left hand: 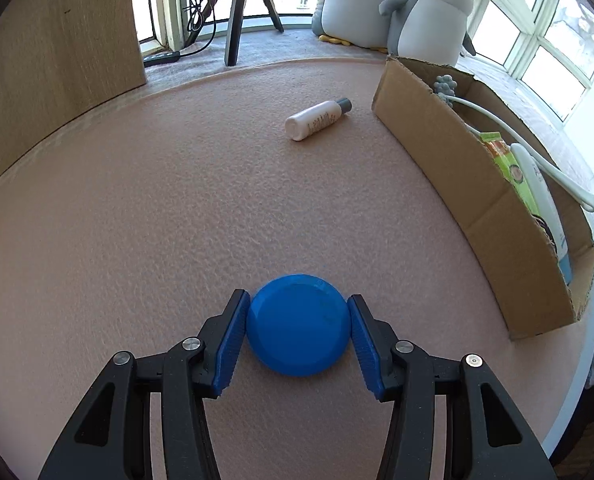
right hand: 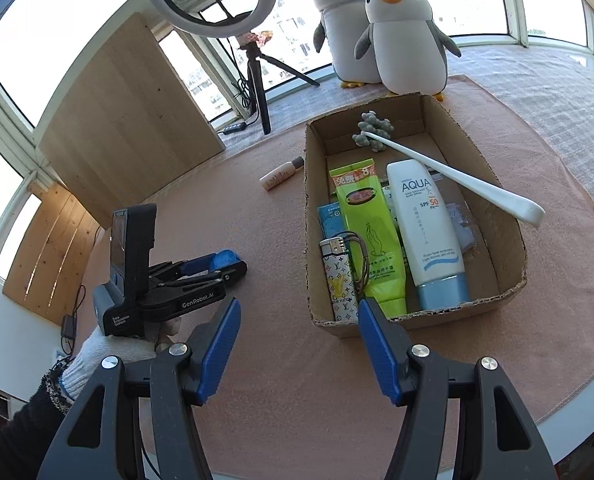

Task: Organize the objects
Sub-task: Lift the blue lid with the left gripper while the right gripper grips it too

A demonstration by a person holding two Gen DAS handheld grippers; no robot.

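The left gripper (left hand: 297,332) has its jaws closed against the two sides of a round blue lid (left hand: 297,326), which sits flat on the pink worktop (left hand: 137,220). The pads touch only the curved rim, so the hold looks thin: if the squeeze is uneven, the lid could pivot, pop out or tip as it lifts.

The right gripper (right hand: 299,344) hangs above the worktop with its jaws wide apart and nothing between them, just in front of the near wall of the cardboard box (right hand: 513,248).

That box is already crowded with a green tube (right hand: 367,232), a sunscreen bottle (right hand: 429,232), a patterned lighter (right hand: 339,280) and a long white spoon (right hand: 457,176) lying across the far right corner. A lid dropped in carelessly could land on the spoon handle and lever it out, or catch on the box wall.

A small lotion bottle (left hand: 317,119) still lies on its side outside the box, near its far corner; being round, it may roll if nudged.
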